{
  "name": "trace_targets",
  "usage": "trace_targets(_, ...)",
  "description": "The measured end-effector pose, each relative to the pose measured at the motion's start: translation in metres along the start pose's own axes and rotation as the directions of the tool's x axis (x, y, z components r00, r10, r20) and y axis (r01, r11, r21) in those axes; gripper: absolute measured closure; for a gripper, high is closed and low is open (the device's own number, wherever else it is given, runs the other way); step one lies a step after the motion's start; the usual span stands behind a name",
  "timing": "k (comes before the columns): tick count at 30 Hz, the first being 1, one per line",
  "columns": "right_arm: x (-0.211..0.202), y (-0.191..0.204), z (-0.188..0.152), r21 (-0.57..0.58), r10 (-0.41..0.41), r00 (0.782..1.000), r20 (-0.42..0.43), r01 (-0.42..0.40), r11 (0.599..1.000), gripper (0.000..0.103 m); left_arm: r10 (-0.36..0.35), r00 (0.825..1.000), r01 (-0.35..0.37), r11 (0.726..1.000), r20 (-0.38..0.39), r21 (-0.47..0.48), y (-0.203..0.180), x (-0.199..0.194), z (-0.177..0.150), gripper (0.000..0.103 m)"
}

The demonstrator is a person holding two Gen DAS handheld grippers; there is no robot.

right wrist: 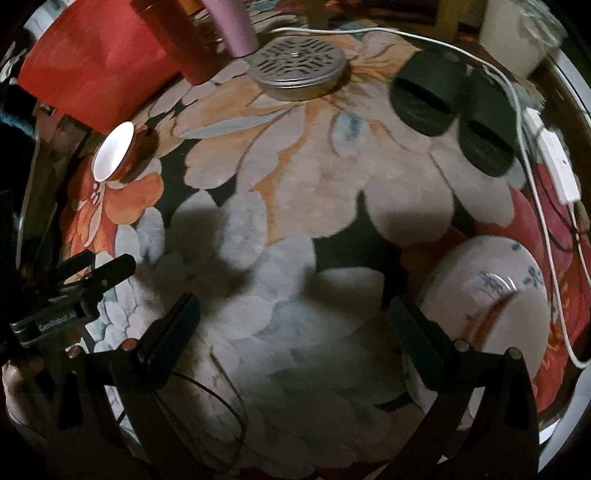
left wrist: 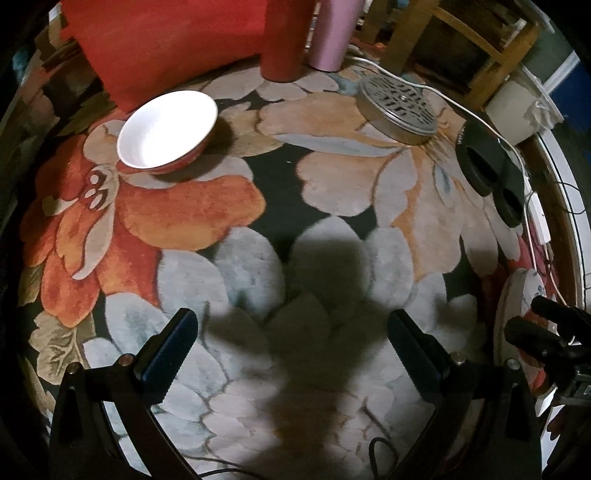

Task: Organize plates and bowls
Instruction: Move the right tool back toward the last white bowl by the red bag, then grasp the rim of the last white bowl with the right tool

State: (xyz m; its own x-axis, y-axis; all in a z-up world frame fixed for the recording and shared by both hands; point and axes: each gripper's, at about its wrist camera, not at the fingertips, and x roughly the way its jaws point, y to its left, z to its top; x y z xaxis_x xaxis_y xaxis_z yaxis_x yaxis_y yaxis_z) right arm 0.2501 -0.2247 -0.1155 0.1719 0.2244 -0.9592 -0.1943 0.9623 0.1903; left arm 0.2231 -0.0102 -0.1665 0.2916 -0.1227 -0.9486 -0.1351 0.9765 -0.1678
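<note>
A bowl (left wrist: 168, 131), white inside and red outside, sits upright on the flowered rug at the far left; it also shows in the right wrist view (right wrist: 114, 151). A white plate with blue flowers (right wrist: 491, 291) lies on the rug at the right, beside my right gripper's right finger; its edge shows in the left wrist view (left wrist: 513, 314). My left gripper (left wrist: 291, 332) is open and empty above the rug, well short of the bowl. My right gripper (right wrist: 295, 317) is open and empty, with the plate just right of it.
A round metal perforated tin (left wrist: 400, 109) lies far right of centre. Two black slippers (left wrist: 487, 166) lie beyond the plate. A red cylinder (left wrist: 286, 40), a pink cylinder (left wrist: 332, 33) and a red cushion (left wrist: 159, 40) stand at the back. A white cable (right wrist: 532, 177) runs along the right.
</note>
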Motion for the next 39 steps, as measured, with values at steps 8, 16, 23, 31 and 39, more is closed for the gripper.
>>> trace_targets(8,0.022,0.035,0.021,-0.061,0.042,0.998,-0.052,-0.045,0.997,0.000,0.023,1.000,-0.022,0.998,0.014,-0.056,0.033,0.001,0.006,0.001)
trace_targets(16,0.055,0.080,0.051,-0.140,0.055,0.996,-0.068,-0.064,0.988,0.000,0.061,0.997,-0.054,0.986,0.040,-0.158,0.087,0.000,0.015,0.001)
trace_targets(23,0.087,0.118,0.088,-0.117,0.107,0.991,-0.086,-0.116,0.986,0.000,0.089,0.993,-0.068,0.966,0.073,-0.251,0.130,-0.012,0.021,0.001)
trace_targets(31,0.103,0.165,0.129,-0.099,0.193,0.978,-0.076,-0.200,0.975,0.001,0.102,0.992,-0.073,0.947,0.075,-0.314,0.170,-0.015,0.012,0.001)
trace_targets(39,0.143,0.200,0.158,-0.018,0.216,0.971,-0.102,-0.219,0.976,0.021,0.107,0.991,-0.072,0.934,0.082,-0.351,0.196,-0.019,0.003,0.001)
